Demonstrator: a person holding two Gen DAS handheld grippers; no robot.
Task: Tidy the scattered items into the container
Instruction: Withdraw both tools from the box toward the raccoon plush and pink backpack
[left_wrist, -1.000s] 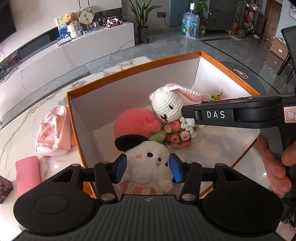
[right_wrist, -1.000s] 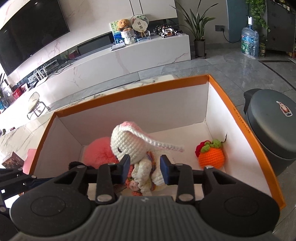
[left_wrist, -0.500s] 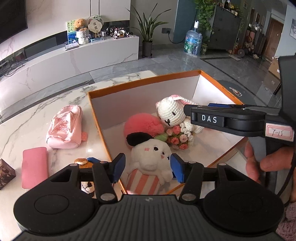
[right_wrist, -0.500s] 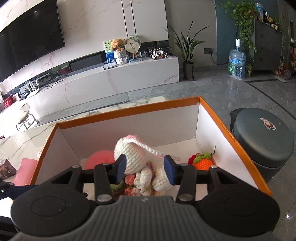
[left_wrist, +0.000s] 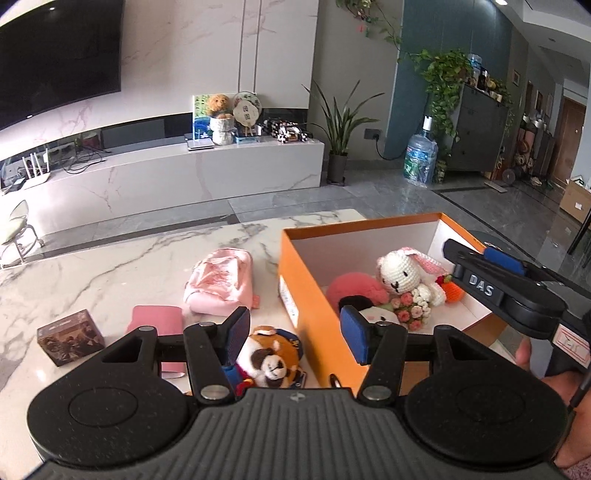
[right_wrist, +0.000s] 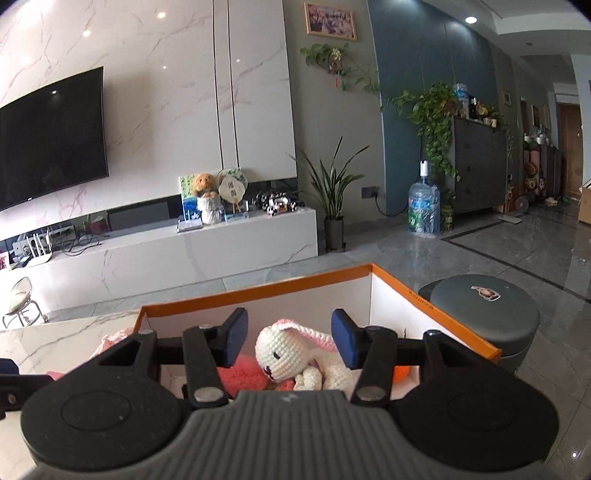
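An orange box (left_wrist: 314, 295) with white inner walls stands on the marble table (left_wrist: 110, 266). Inside lie a crocheted white rabbit (left_wrist: 400, 271), a pink pompom (left_wrist: 351, 286), a small flower bunch (left_wrist: 408, 312), an orange crocheted fruit (left_wrist: 452, 291) and a white plush (left_wrist: 380, 315). My left gripper (left_wrist: 295, 334) hangs open above the box's near left wall, empty. Under it on the table lies a brown-and-white plush dog (left_wrist: 269, 360). My right gripper (right_wrist: 288, 341) is open and empty above the rabbit (right_wrist: 284, 356) and box (right_wrist: 258, 295).
Left of the box on the table lie a pink pouch (left_wrist: 221, 280), a pink flat case (left_wrist: 157, 321) and a small brown box (left_wrist: 70, 336). A grey round bin (right_wrist: 487, 310) stands on the floor right of the box. A hand (left_wrist: 569, 413) holds the right gripper's handle.
Both grippers have lifted up and back from the box, jaws wider. The white plush and the rabbit stay inside. The left view has swung left, revealing the plush dog and table items.
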